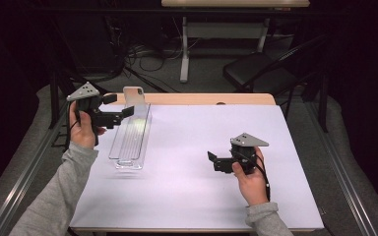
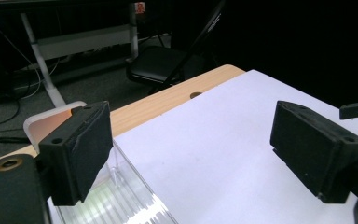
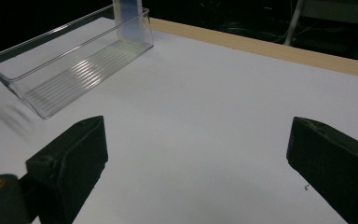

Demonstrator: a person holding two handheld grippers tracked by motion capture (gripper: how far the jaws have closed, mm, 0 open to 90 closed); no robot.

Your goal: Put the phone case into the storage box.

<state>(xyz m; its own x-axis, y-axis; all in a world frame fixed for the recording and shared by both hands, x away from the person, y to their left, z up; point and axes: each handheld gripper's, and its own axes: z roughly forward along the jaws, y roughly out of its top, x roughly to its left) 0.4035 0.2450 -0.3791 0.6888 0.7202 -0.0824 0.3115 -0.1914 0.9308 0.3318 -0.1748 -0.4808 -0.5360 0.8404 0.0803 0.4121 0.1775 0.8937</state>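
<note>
The table had a flat white top, with a strip of light wood along its far edge. The room around it was dark. On the grey floor behind stood a black folding chair, the white legs of another table and a tangle of cables.

A long, clear plastic tray lay on the left part of the table, with thin ridges on its bottom. It was see-through and shiny.

The left gripper was held up just beside the tray's far end, its black jaws spread wide apart with nothing between them. The right gripper was low over the white top, well apart from the tray, its jaws spread wide too and empty. Both hands wore grey sleeves.
</note>
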